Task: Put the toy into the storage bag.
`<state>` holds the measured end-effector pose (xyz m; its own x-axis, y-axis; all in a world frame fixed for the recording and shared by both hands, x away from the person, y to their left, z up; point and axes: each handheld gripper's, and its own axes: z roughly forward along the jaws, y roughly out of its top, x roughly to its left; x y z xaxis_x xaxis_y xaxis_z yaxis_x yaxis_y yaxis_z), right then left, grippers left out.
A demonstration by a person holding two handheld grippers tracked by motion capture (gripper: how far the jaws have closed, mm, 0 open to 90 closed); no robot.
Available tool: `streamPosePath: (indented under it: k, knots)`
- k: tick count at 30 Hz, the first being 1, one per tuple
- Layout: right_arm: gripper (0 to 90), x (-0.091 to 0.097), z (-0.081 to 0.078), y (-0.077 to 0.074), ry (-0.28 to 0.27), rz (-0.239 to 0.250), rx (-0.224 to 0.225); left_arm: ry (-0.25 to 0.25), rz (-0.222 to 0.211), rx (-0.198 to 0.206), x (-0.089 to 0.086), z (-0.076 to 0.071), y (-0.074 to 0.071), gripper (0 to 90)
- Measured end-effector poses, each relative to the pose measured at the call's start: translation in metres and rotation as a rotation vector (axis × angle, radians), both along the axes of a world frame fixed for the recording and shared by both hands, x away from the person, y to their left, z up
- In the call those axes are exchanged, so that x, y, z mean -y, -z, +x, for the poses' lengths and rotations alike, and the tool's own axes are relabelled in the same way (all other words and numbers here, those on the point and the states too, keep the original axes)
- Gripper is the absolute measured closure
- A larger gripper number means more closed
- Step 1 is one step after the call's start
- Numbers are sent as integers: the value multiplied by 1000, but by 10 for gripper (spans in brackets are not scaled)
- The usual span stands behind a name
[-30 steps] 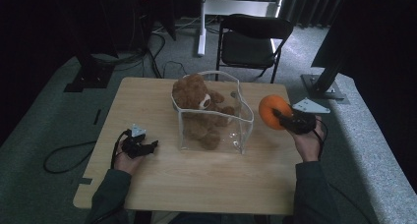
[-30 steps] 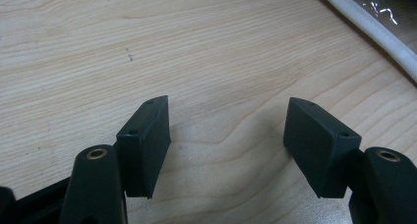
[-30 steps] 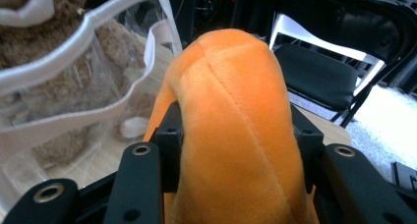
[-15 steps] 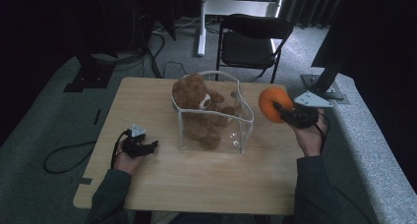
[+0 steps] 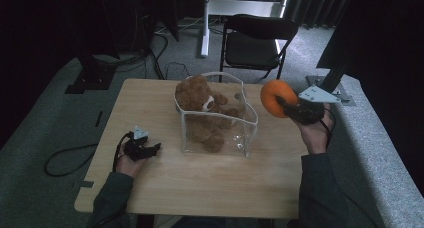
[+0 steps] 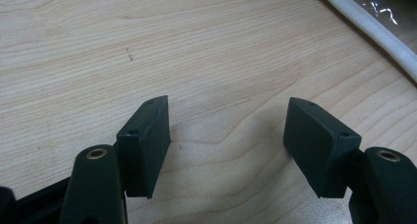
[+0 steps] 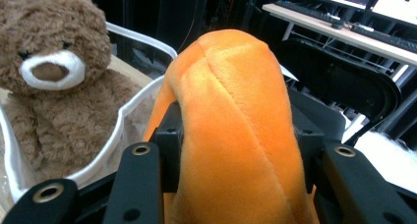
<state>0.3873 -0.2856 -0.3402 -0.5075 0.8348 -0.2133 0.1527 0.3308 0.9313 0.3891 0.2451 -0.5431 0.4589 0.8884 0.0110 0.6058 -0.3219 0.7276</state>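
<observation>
My right gripper [image 5: 285, 104] is shut on an orange plush toy [image 5: 274, 98] and holds it in the air just right of a clear bag [image 5: 244, 136]. In the right gripper view the orange plush toy [image 7: 236, 130] is squeezed between both jaws. A brown teddy bear [image 5: 200, 105] sits inside the bag, its head above the white rim; this teddy bear [image 7: 49, 81] faces my right gripper. My left gripper [image 5: 154, 148] rests on the wooden table [image 5: 210, 183] left of the bag, jaws open. In the left gripper view the left gripper [image 6: 228, 135] has bare wood between its pads.
A black folding chair [image 5: 260, 40] stands behind the table's far edge. A white stand [image 5: 207, 18] and cables lie on the floor beyond. The bag's white rim [image 6: 366, 27] crosses the corner of the left gripper view.
My right gripper has risen with the orange plush toy and drifted slightly towards the far side. The left gripper has stayed where it was.
</observation>
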Motion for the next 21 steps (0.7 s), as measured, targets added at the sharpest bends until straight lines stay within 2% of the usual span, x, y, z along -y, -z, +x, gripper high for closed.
streamPosePath:
  k: [15,21]
  knots:
    - [535,-18,0,-22,-45,-9,51,0,0,0,0,0,0,350]
    - [534,-30,0,-30,-73,11,75,0,0,0,0,0,0,350]
